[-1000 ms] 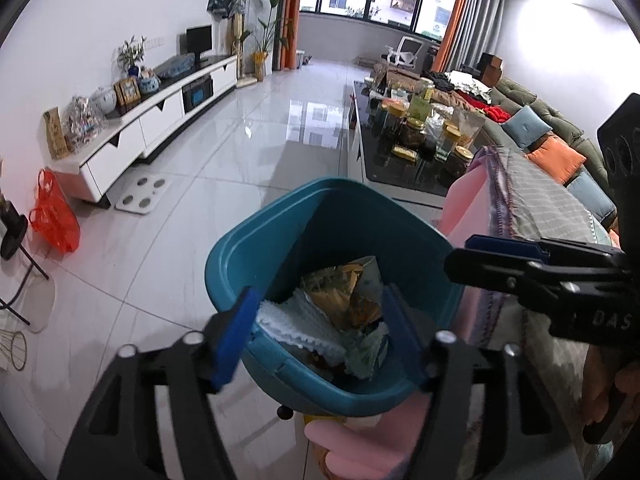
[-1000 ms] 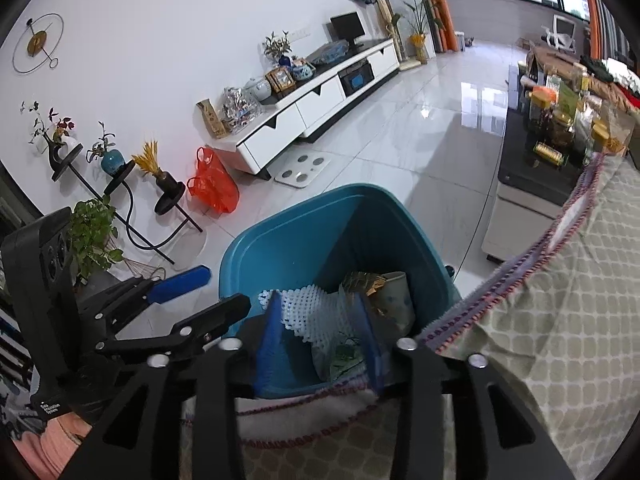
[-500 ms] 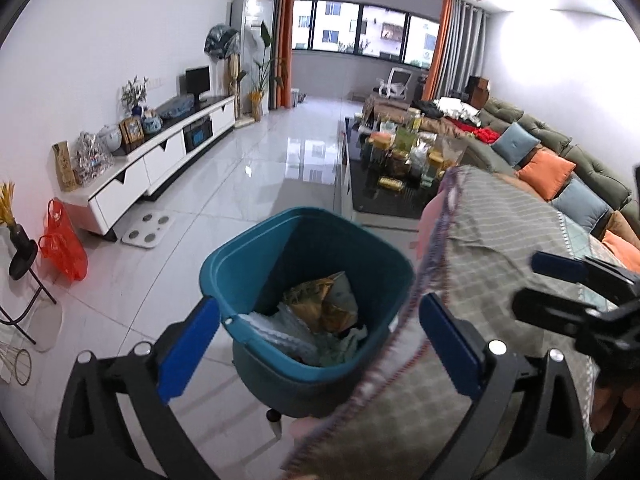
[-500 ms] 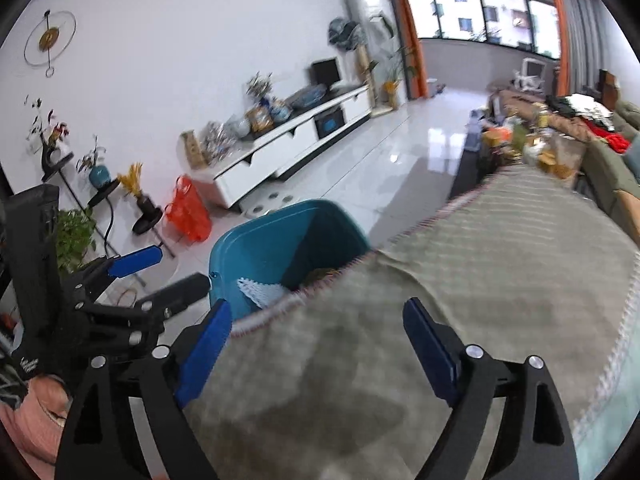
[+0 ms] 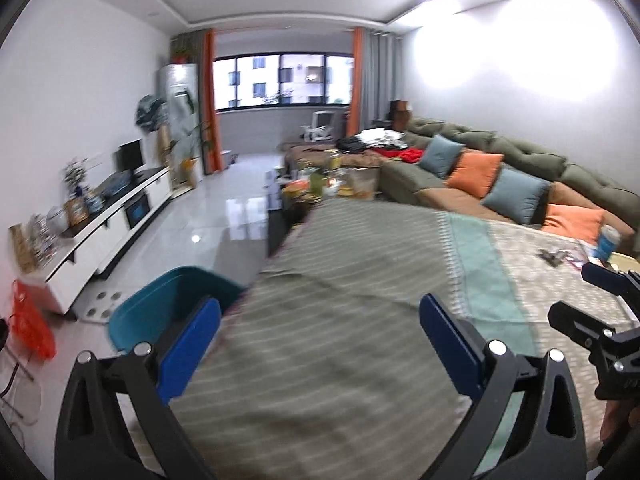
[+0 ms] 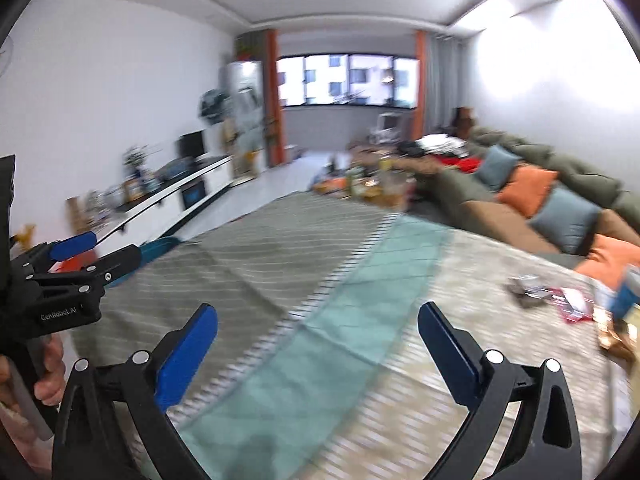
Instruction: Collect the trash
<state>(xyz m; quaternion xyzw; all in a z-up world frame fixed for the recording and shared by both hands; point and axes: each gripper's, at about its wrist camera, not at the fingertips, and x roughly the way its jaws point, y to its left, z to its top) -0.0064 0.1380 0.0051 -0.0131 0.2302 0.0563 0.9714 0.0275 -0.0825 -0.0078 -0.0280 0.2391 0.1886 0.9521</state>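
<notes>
Both grippers hover open and empty over a table with a grey-green cloth [image 5: 360,264]. My left gripper [image 5: 320,344] is near the table's left edge, above the teal trash bin [image 5: 160,312] on the floor. My right gripper [image 6: 318,350] is over the cloth [image 6: 320,280]. Small wrappers [image 6: 536,292] and a red packet [image 6: 572,304] lie at the table's far right, also small in the left wrist view [image 5: 556,256]. The right gripper shows at the left view's right edge [image 5: 592,300]; the left gripper shows at the right view's left [image 6: 92,252].
A blue can [image 5: 608,242] stands by the wrappers. A green sofa with orange and blue cushions [image 5: 480,176] runs along the right. A cluttered coffee table [image 5: 328,188] is ahead. A white TV cabinet [image 5: 112,216] lines the left wall, with a red bag [image 5: 30,324] beside it.
Both grippers opened over the bin, then lifted and swung right over the table. The bin slid to the lower left of view; the trash inside it is now out of sight.
</notes>
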